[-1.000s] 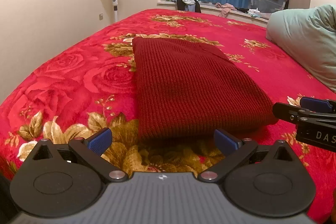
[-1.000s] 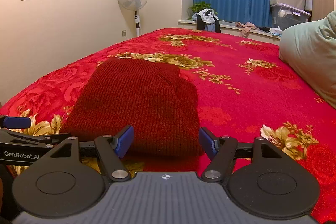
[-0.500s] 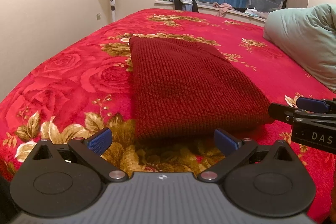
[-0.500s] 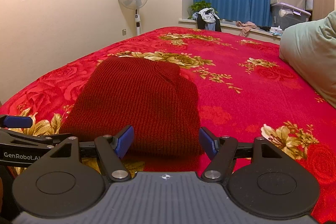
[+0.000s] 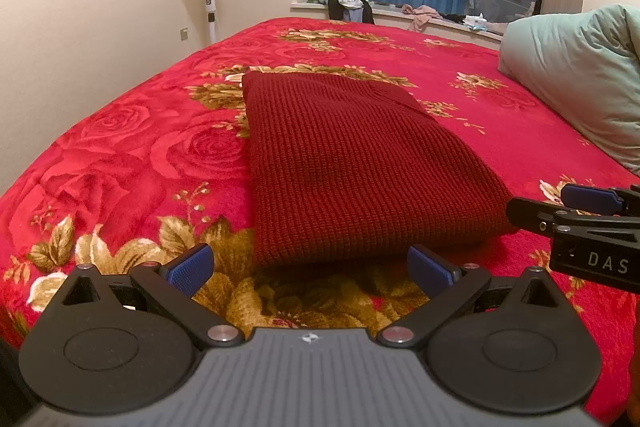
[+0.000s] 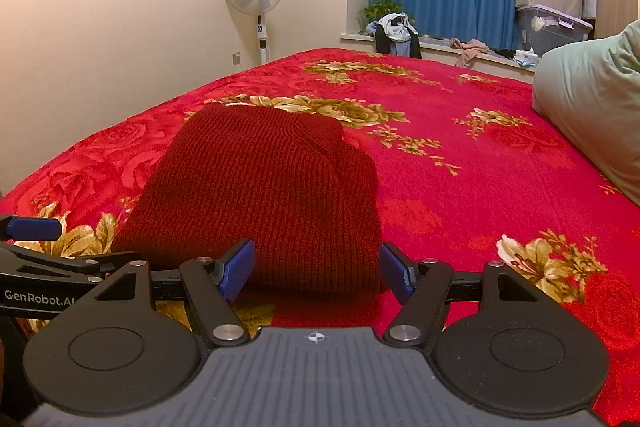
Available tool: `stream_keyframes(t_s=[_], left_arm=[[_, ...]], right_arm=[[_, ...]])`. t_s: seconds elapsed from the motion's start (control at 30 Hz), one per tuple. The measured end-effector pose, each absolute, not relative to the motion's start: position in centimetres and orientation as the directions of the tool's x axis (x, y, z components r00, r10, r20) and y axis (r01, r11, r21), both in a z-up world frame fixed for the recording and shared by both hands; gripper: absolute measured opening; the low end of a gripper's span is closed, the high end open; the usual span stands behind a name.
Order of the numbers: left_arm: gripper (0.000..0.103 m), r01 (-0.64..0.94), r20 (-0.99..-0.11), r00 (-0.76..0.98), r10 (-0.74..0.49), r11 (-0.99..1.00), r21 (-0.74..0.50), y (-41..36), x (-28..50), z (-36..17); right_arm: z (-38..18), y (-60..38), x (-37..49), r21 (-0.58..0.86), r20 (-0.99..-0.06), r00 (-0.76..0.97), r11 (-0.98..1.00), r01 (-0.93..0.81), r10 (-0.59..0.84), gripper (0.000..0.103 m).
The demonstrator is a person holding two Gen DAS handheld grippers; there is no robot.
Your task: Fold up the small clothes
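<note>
Sweater (image 5: 352, 163): folded, flat on my bed (image 5: 120, 155).
My left hand-held gripper (image 5: 310, 269): spread, empty.
My right hand-held gripper (image 6: 316, 269): spread, empty.

Two low views, shared sweater (image 5: 352, 163)

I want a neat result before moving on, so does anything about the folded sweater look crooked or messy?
Mostly tidy. The dark red knit sweater lies flat on the floral bedspread, but its far right corner steps out from under the top layer, so the layers are not quite aligned.
</note>
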State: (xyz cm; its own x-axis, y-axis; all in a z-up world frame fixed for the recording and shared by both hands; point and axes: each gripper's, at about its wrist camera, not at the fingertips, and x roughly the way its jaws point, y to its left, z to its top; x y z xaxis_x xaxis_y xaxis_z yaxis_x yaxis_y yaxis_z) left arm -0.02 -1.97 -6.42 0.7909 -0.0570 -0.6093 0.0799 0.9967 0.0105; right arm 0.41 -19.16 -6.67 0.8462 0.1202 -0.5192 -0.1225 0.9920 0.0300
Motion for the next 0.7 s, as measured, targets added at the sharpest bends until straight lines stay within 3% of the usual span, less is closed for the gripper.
stream_keyframes(t_s=[0.7], left_arm=[[0.103,0.103,-0.617,0.783,-0.077,0.995,0.006,-2.01,0.10,-6.63]], right_arm=[[-7.04,-19.14,0.30,0.027,-0.525,0.842,0.991,-0.131,0.126,0.070]])
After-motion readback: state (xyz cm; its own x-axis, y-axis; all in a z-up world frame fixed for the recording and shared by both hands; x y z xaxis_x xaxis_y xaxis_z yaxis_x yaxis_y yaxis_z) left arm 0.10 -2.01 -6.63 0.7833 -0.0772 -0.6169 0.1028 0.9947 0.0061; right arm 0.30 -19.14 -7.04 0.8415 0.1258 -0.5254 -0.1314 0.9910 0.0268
